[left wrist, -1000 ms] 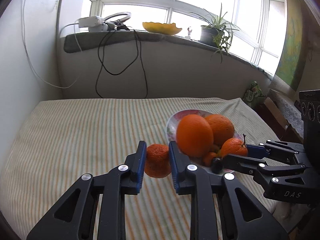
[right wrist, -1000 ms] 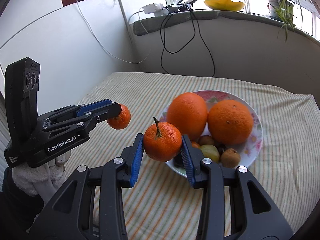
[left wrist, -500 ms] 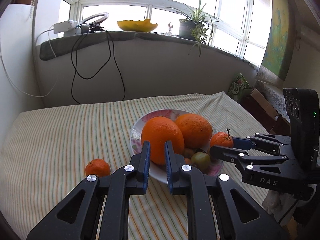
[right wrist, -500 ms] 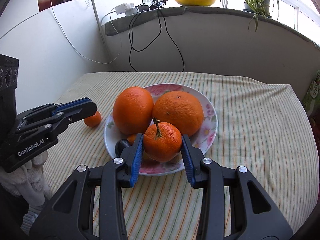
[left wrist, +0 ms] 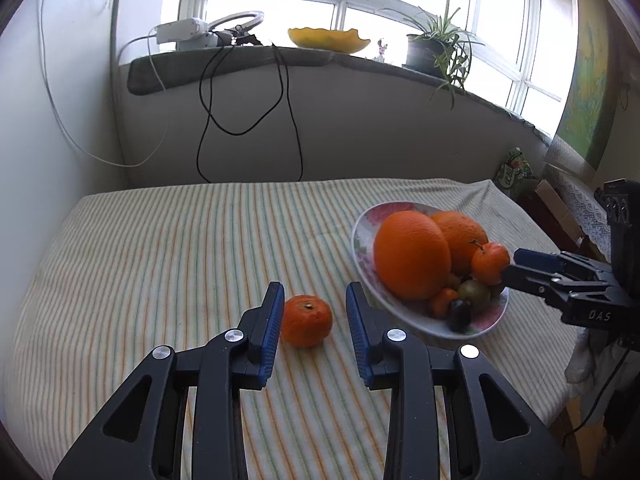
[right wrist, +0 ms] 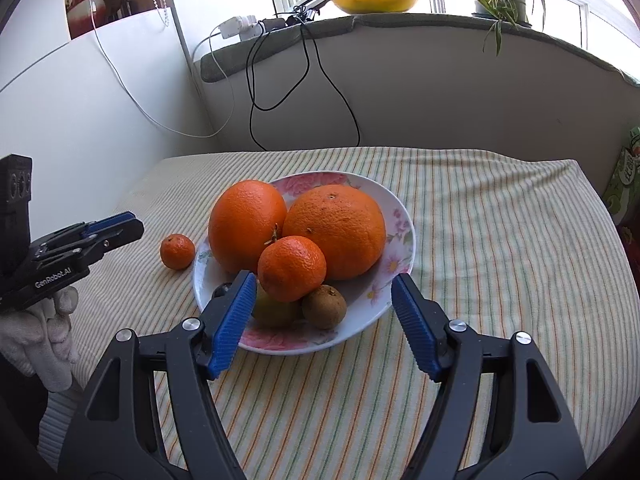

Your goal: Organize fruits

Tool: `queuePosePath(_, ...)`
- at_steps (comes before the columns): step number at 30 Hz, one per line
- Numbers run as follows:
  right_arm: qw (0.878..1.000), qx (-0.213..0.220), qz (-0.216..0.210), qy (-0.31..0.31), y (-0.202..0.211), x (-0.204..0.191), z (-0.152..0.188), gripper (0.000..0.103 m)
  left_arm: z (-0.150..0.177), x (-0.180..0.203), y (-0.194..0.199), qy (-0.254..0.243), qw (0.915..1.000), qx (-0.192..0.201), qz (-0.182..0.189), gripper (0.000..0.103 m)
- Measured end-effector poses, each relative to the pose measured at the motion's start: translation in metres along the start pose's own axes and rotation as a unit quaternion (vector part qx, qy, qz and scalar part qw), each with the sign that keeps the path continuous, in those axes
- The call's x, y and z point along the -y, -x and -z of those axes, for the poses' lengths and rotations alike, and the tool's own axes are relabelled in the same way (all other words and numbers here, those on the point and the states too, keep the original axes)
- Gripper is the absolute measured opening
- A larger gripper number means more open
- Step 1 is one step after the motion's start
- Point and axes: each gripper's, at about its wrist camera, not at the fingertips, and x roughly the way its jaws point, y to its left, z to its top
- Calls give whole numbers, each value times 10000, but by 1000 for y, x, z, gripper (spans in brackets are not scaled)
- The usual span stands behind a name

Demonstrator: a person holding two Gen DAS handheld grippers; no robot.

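Observation:
A small tangerine (left wrist: 306, 321) lies on the striped tablecloth (left wrist: 160, 260) between the fingers of my left gripper (left wrist: 314, 294). Its jaws are opening; the left pad is close to the fruit and a gap shows on the right. A floral plate (right wrist: 400, 216) holds two big oranges (right wrist: 248, 224) (right wrist: 336, 230). A stemmed tangerine (right wrist: 292, 268) rests on the pile, above a kiwi (right wrist: 324, 306) and a green fruit (right wrist: 276, 312). My right gripper (right wrist: 324, 280) is opening wide around the stemmed tangerine, with its pads off it.
A dark plum (left wrist: 460, 314) sits at the plate's near rim. The table meets a low wall with hanging cables (left wrist: 248, 120). On the sill stand a yellow bowl (left wrist: 328, 40) and a potted plant (left wrist: 432, 52). A gloved hand (right wrist: 48, 340) holds the left gripper.
My right gripper let go of the stemmed tangerine, which now rests on the plate's pile. The small tangerine left the left gripper for the cloth; the left jaws now stand apart around it.

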Motion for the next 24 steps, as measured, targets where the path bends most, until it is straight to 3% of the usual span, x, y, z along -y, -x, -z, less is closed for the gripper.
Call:
queuePosePath(2,10000,41,-34,-18,4,1,2,73,2,-5,-6,44,9999,-102,12,40)
queuePosePath(4,10000,49,-49,-24,7,2,3,73,3,-7,-15,94,9996,-235,92,43)
queuePosePath(11,9997,167,-35,-194,23,9,4,73,8,-5,-44,107,9981,-600,29,44)
queuePosePath(18,9994,221,-26,-282,31,13,5,73,9,-4,-42,73,9988,-483,-24,38)
queuePosePath(24,9989,286,-2,-359,35,14,6,73,-2,13,-23,-33,9995,-200,228,38)
